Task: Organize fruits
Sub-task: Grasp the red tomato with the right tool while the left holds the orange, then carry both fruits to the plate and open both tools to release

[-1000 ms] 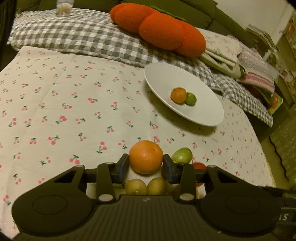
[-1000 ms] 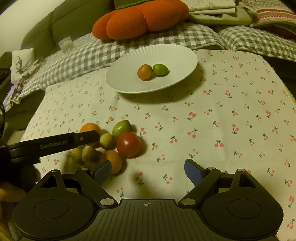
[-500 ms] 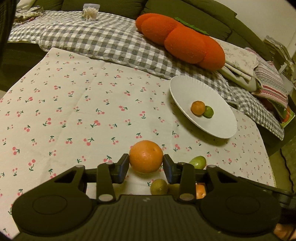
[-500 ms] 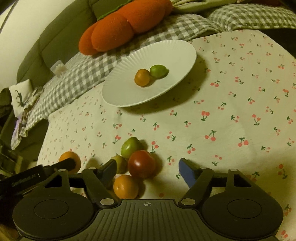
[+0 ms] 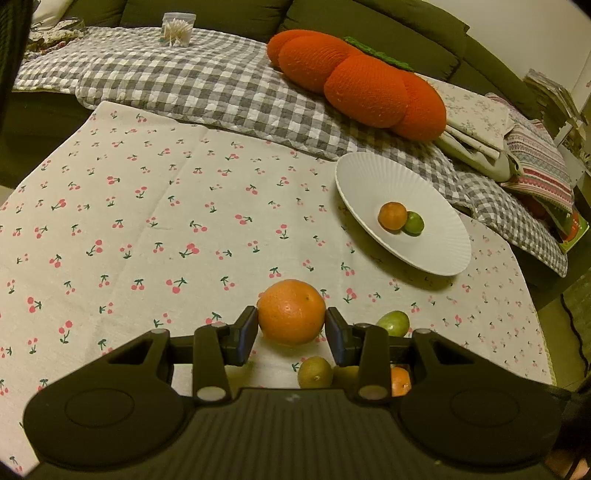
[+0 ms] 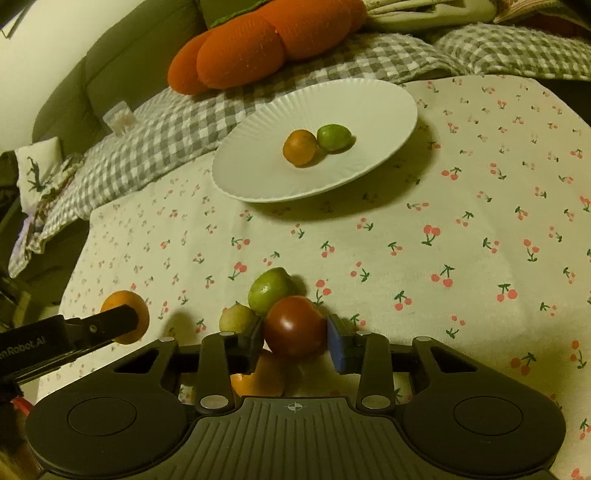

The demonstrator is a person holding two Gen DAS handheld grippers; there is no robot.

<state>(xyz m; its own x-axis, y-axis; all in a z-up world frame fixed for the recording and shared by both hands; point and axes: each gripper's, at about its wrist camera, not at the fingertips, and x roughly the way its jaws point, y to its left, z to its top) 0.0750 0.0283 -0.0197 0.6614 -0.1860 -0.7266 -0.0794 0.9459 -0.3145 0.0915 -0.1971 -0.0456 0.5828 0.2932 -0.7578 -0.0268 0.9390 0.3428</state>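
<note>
My left gripper is shut on a large orange and holds it above the cherry-print cloth; it also shows in the right wrist view. My right gripper has its jaws against both sides of a dark red tomato in the fruit pile. A green lime, a yellow-green fruit and a small orange lie around it. The white ribbed plate holds a small orange and a lime; the plate also shows in the left wrist view.
An orange pumpkin-shaped cushion and a grey checked blanket lie behind the plate. A clear jar of cotton swabs stands at the far back. Folded cloths are piled at the right. The table edge drops off at the right.
My left gripper has lifted the large orange up and away from the pile. My right gripper has moved in on the pile and closed around the red tomato.
</note>
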